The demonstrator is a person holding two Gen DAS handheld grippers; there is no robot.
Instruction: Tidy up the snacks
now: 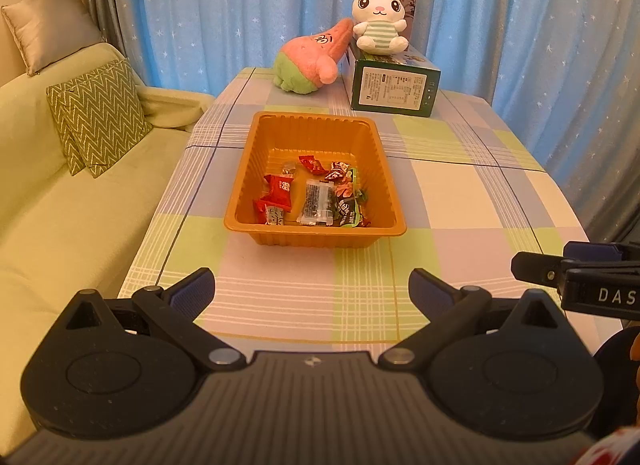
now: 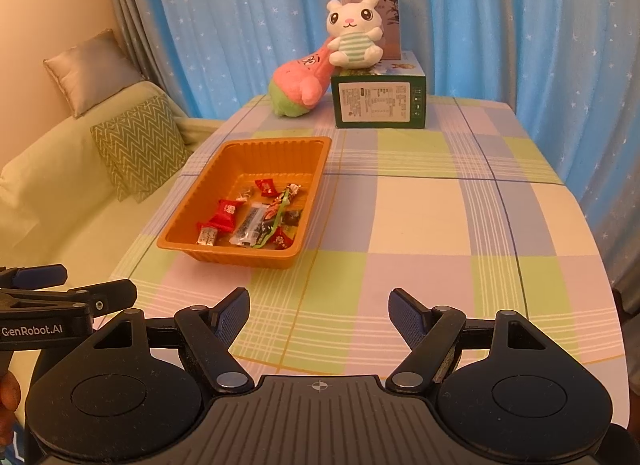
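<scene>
Both claws hang side by side over the near edge of the checked tabletop (image 2: 420, 205), each holding nothing. The left claw (image 1: 312, 289) has its fingers spread wide apart, and so does the right claw (image 2: 319, 311). Ahead of them sits the orange tray (image 1: 316, 125), with the wrapped snacks (image 1: 316, 195) lying loose in its nearer half. Behind it, a pink plush (image 1: 314, 59) leans against a green box (image 1: 394, 89), where a white bunny (image 1: 378, 21) sits.

Both wrist cams sit low at the tabletop's (image 1: 460, 193) near edge, facing the far edge; both catch the orange tray (image 1: 256, 169), left one closer.
</scene>
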